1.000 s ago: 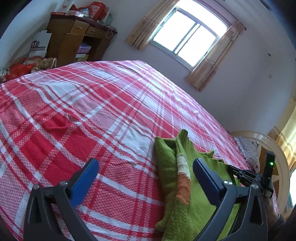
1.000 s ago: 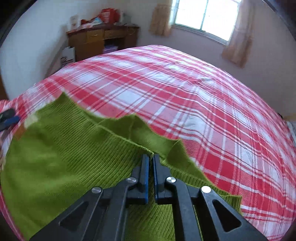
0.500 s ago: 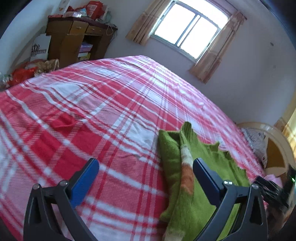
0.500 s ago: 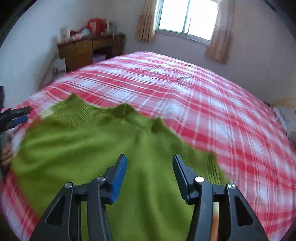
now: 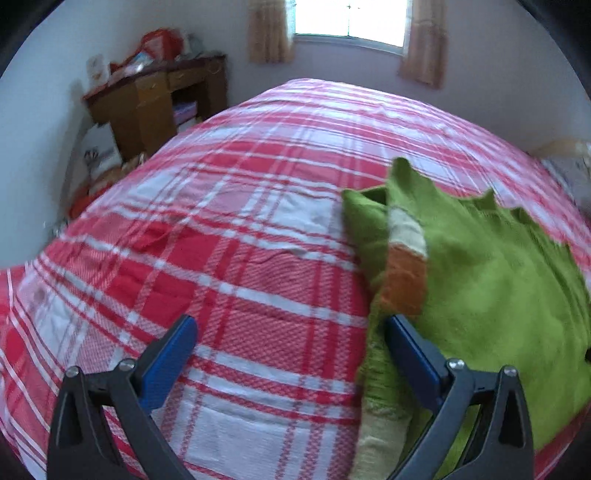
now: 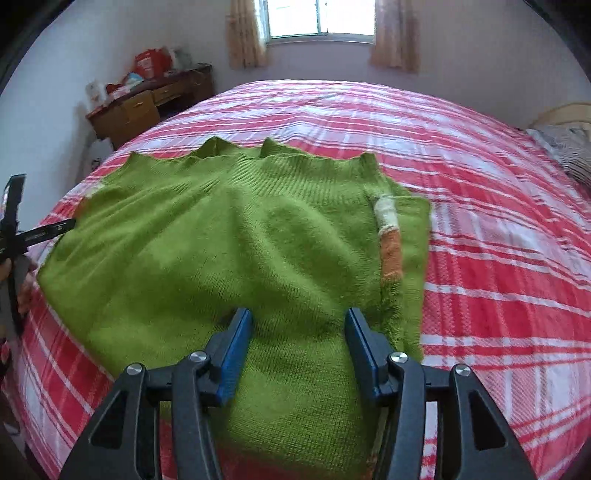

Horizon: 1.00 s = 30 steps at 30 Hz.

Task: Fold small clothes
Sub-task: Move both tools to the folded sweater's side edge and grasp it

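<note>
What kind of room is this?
Most likely a home bedroom: a wide bed under a red plaid bedspread, a curtained window, and a cluttered wooden desk against the wall.

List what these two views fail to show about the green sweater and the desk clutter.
- Green sweater: in the right wrist view its near hem is hidden behind the open right gripper; in the left wrist view its right part is motion-blurred and cut off by the frame edge.
- Underside of the folded sleeve: hidden by the fabric itself.
- Clutter on the desk: too small and blurred to identify in either view.
</note>
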Motion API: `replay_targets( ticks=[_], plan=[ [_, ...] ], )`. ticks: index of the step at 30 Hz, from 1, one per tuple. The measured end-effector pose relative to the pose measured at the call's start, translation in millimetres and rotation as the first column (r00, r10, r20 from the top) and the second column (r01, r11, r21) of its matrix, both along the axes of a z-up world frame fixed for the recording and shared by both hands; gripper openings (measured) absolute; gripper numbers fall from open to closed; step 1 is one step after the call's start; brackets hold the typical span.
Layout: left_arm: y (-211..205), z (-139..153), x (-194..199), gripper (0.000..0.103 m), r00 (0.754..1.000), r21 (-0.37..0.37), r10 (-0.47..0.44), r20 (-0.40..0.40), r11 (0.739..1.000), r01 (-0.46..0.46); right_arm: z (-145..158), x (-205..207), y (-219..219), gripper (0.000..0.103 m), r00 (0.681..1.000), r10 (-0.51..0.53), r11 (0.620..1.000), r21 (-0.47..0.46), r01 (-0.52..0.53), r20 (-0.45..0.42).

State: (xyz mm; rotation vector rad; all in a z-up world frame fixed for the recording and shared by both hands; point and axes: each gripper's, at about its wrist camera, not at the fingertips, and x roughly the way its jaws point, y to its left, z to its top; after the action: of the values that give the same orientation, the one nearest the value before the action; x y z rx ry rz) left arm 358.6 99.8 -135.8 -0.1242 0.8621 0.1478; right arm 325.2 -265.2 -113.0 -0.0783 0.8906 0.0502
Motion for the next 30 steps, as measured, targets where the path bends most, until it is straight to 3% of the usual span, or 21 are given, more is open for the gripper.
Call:
replay_targets(
  ticks=[3, 6, 8, 11, 17, 24, 30],
  plan=[
    [10.4, -3.8, -1.3, 0.103, 0.999, -0.018, 0.041, 0.001, 0.999, -0.041, 12.1, -9.0, 17.4, 0.054, 0.997, 0.041, 0.998, -0.049, -0.037, 0.067],
    [2.3, -7.5, 3.3, 0.103, 0.999, 0.038, 0.038, -0.018, 0.999, -0.038, -8.0, 2.2, 15.9, 0.054, 1.000, 0.012, 0.998, -0.067, -0.013, -0.003],
    [0.5, -8.7, 4.0, 0.103, 0.999, 0.057, 0.039, -0.024, 0.998, -0.037, -7.9, 1.6, 9.3, 0.058, 1.000, -0.016, 1.000, -0.020, 0.016, 0.015],
    [2.5, -8.1, 2.7, 0.103, 0.999, 0.042, 0.040, -0.019, 0.998, -0.039, 1.1, -5.2, 19.6, 0.058, 0.998, -0.034, 0.998, -0.054, 0.037, 0.044],
    [-0.3, -4.4, 1.9, 0.103, 0.999, 0.075, 0.041, -0.020, 0.996, -0.040, 18.5, -28.1, 91.1, 0.059, 0.976, 0.176, 0.981, -0.110, -0.162, 0.125],
    [0.5, -4.0, 6.2, 0.103, 0.999, 0.093, 0.015, -0.035, 0.996, -0.011, -0.4, -40.0, 176.0, 0.059, 0.918, 0.383, 0.909, -0.216, -0.356, 0.102],
    [3.9, -5.3, 7.4, 0.103, 0.999, 0.075, 0.001, -0.044, 0.997, 0.003, -16.0, -46.8, 222.9, 0.059, 0.878, 0.471, 0.858, -0.276, -0.434, 0.085]
  ],
)
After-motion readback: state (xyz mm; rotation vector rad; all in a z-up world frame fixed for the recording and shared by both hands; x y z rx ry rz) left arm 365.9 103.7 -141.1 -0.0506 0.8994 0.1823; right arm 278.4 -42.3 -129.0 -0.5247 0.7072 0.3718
